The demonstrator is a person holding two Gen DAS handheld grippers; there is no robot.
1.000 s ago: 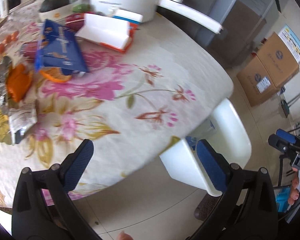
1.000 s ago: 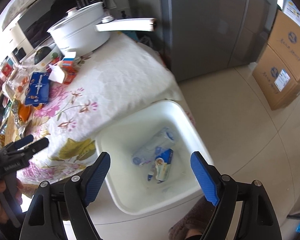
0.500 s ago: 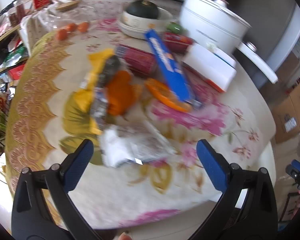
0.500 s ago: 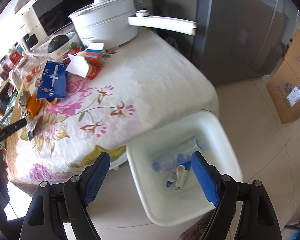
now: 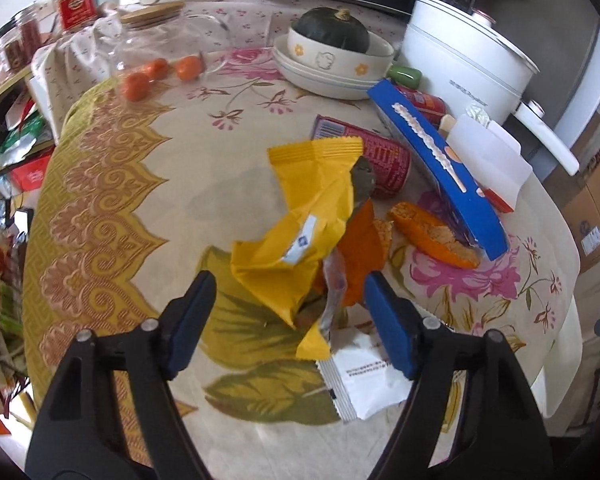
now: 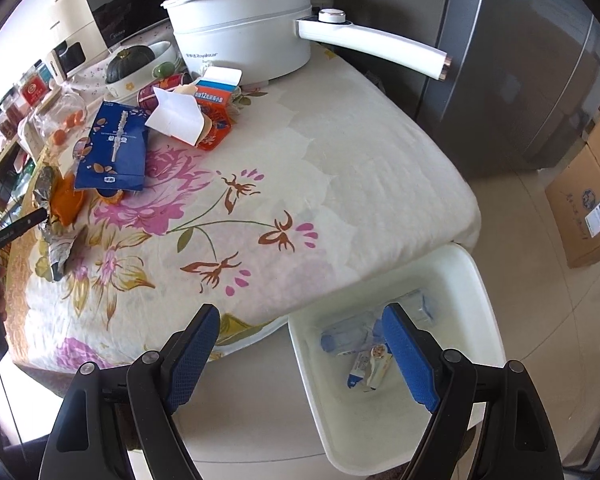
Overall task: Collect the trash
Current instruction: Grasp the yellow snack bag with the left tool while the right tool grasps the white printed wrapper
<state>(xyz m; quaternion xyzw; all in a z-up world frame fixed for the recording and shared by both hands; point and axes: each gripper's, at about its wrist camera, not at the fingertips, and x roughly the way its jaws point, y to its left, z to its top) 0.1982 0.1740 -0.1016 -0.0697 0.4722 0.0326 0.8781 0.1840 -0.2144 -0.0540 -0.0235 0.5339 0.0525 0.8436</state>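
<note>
The left gripper (image 5: 288, 300), fingers narrowing but released, straddles the yellow wrapper (image 5: 300, 224) at the counter's (image 5: 180, 184) nine o'clock edge; closing may snag the foil beneath. The right gripper (image 6: 300, 344) hangs open.

A yellow wrapper (image 5: 300, 216) covers most of an orange wrapper (image 5: 362, 256). The white tub (image 6: 480, 280) is partly hidden by the desk (image 6: 360, 184); its contents are unreadable.
</note>
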